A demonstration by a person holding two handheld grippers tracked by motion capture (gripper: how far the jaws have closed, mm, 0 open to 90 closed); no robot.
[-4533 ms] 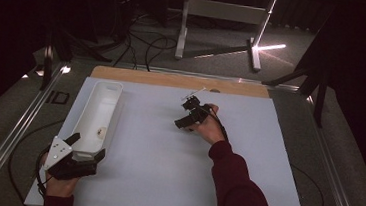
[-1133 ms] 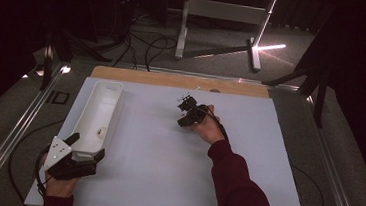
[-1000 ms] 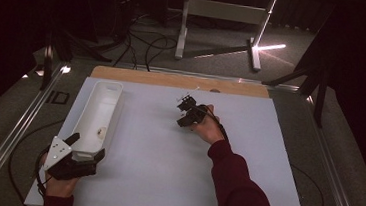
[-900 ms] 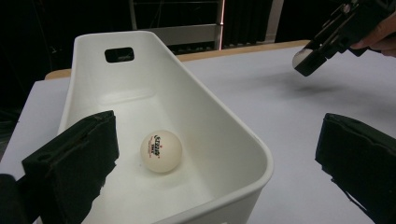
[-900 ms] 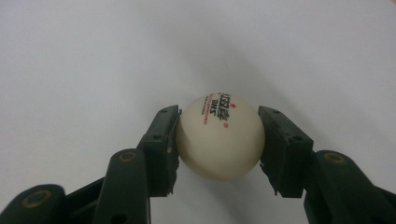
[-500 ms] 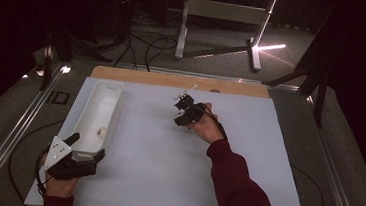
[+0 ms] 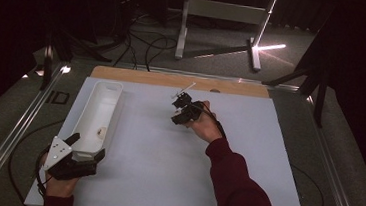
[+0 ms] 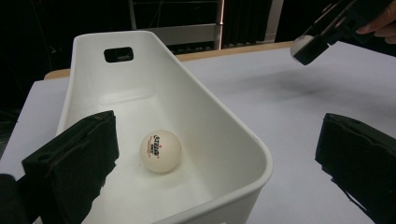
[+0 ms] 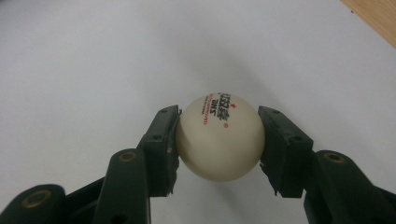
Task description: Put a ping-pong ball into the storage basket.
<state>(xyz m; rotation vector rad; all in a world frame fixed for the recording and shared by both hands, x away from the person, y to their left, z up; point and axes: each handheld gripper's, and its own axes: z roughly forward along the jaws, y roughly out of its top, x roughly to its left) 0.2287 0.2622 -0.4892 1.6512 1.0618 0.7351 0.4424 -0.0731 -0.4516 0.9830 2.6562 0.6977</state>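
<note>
In the high view the ball (image 7: 176,102) in the right claw (image 7: 177,104) is too small and too tucked behind the black jaws to make out; the right gripper view shows it plainly, a cream table-tennis ball (image 9: 220,136) with red and black print, pinched on both sides by the pads (image 9: 166,142) and hanging above the white counter (image 9: 93,70). A thin pale stick juts from the top of that claw toward the counter's far edge, and what it is cannot be told. The left claw (image 7: 87,146) sits at the near left corner of the counter (image 7: 154,181), its jaws spread wide on either side of the near end of a long white tub (image 7: 97,113) without visibly touching it; the left gripper view cuts off the tub's (image 8: 224,154) near wall at the bottom. A second ball (image 8: 160,150) lies on the tub's floor toward the near end. The tub runs along the left edge of the counter, with a slot handle in its far wall. The right hand (image 7: 204,125) reaches in from the near right with a dark red sleeve, the claw pointing toward the far left, over the middle of the counter toward its far edge and well apart from the tub. Cables and a metal stand lie on the dim floor beyond the far edge.
</note>
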